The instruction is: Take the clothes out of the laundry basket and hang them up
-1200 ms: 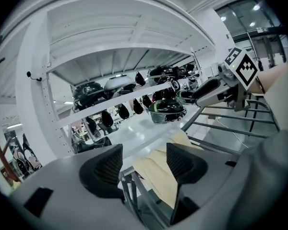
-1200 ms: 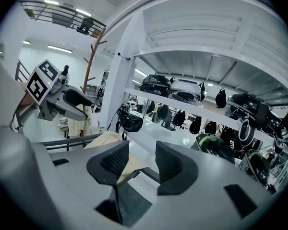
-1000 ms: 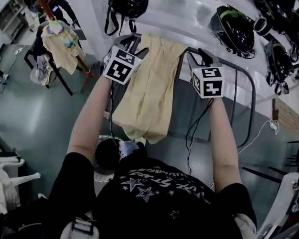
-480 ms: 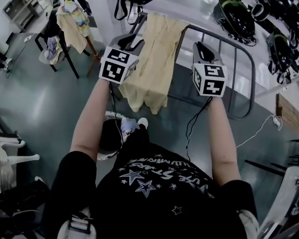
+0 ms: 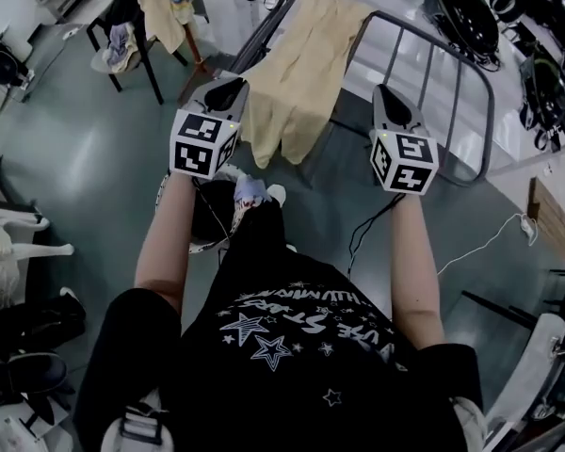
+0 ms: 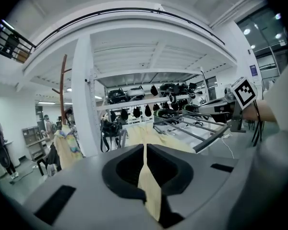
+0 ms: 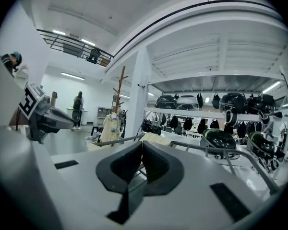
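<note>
Your left claw [image 6: 144, 150] and right claw [image 7: 142, 145] are both pressed together, nothing clamped. The yellow garment [image 5: 297, 64] is draped on the drying rack [image 5: 491, 111], upper centre. The next piece [image 5: 249, 192] sits in the laundry basket [image 5: 196, 249], mid-frame. It is likely soft, light and limp, so pinch a bunched fold.

The person's left arm [image 5: 165, 243] and right arm [image 5: 410, 262] stretch forward, side by side. The left tongs [image 5: 230, 85] and right tongs [image 5: 384, 91] are both closed, tips pointing ahead.

Pale-yellow garment [image 5: 297, 73] — draped over grey rack [image 5: 490, 121]; laundry basket [image 5: 200, 249] near it, clothes [image 5: 248, 192] inside.
</note>
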A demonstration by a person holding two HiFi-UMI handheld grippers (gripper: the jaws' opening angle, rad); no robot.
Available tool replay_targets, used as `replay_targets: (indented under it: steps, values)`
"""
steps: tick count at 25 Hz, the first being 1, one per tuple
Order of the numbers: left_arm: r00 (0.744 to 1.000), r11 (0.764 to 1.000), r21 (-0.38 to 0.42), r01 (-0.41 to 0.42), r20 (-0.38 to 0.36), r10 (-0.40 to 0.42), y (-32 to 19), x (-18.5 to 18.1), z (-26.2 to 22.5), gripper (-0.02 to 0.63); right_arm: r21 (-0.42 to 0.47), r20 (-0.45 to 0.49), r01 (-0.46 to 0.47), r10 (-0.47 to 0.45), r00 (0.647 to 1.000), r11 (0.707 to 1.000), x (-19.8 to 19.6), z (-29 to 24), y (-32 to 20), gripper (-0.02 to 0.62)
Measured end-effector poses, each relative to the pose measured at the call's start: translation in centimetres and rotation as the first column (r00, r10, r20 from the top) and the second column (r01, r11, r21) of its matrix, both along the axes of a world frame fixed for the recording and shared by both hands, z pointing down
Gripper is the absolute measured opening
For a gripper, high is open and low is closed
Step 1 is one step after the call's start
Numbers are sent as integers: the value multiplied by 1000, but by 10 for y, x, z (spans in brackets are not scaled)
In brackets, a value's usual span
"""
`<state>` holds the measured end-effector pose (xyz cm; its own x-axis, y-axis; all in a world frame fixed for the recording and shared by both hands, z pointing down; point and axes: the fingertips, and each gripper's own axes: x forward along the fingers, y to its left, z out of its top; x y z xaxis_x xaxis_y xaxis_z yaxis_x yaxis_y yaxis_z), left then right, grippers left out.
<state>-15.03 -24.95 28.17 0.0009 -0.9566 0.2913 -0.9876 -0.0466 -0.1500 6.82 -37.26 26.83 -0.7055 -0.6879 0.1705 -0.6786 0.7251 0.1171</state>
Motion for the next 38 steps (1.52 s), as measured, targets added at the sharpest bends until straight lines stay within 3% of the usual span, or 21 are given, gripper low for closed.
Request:
replay_targets:
  steps: [7,11,15,23,28,34,38]
  values:
    - [994,993,-69,91,-47,-94,72,-16,43,32,-36,57,10,-8,998,999,-4,17,30,12]
    - [990,985,-126,120,-52,-128,98,-33,72,32,-53,33,43,-42,999,998,-25,39,49,12]
    - [990,983,-134,122,-56,-130,109,-47,84,32,-51,19,50,-50,999,997,-42,50,66,12]
    - [984,979,-194,58,-157,-89,154,-70,120,32,-109,-21,-35,33,999,993,-64,84,114,12]
    - [986,964,-267,-12,-162,-33,209,-99,153,32,-159,-82,-89,77,994,983,-90,123,171,12]
    - [982,947,-311,-84,-186,26,258,-118,184,32,-243,-129,-182,154,980,953,-96,176,241,12]
    - [980,928,-345,-141,-184,81,277,-114,213,32,-312,-163,-257,215,963,915,-84,222,278,12]
